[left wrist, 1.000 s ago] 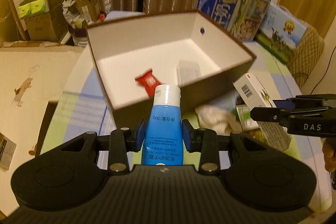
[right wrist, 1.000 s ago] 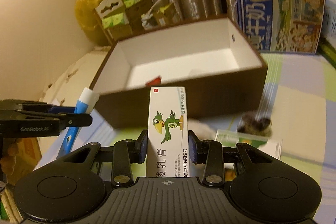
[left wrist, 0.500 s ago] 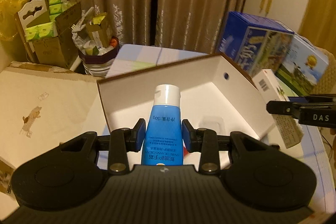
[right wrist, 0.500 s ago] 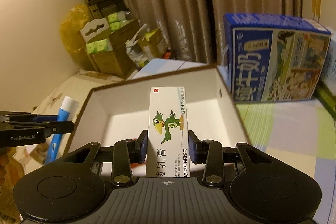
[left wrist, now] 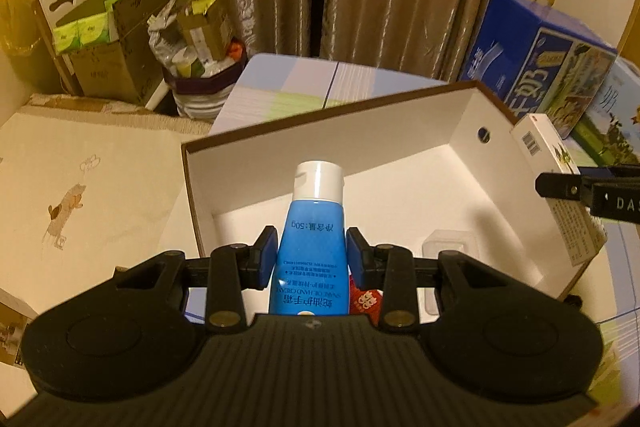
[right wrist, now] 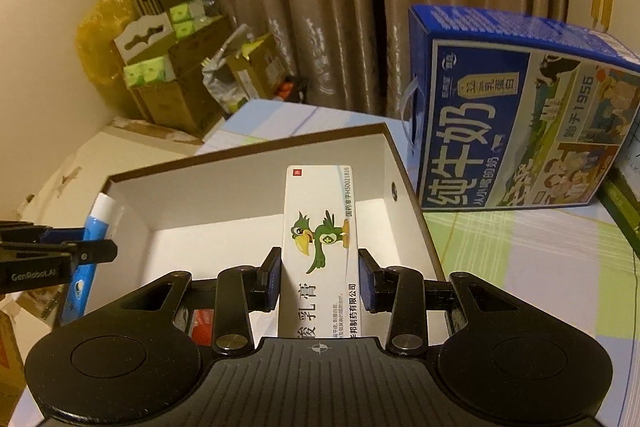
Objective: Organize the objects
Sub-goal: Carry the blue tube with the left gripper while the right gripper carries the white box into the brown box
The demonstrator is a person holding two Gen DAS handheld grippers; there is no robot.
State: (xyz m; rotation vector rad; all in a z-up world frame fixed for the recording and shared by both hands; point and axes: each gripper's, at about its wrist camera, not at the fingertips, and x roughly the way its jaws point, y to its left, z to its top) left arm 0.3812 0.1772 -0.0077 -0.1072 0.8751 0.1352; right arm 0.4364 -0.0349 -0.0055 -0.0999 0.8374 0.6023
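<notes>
Above the open box (left wrist: 460, 131), both grippers' fingers are pinching: left gripper (left wrist: 312, 259) holding a blue tube (left wrist: 312, 247) cap-forward, right gripper (right wrist: 318, 279) a carton (right wrist: 320, 247) lengthwise.

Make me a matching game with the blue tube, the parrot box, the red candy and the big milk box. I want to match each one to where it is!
Things:
1. blue tube
2. parrot box
3. red candy
4. big milk box

Places:
A. standing on the table beside the open box
B. lying on the open box's floor
C. held in the left tongs
D. held in the right tongs

Pairs: 1-C, 2-D, 3-B, 4-A
</notes>
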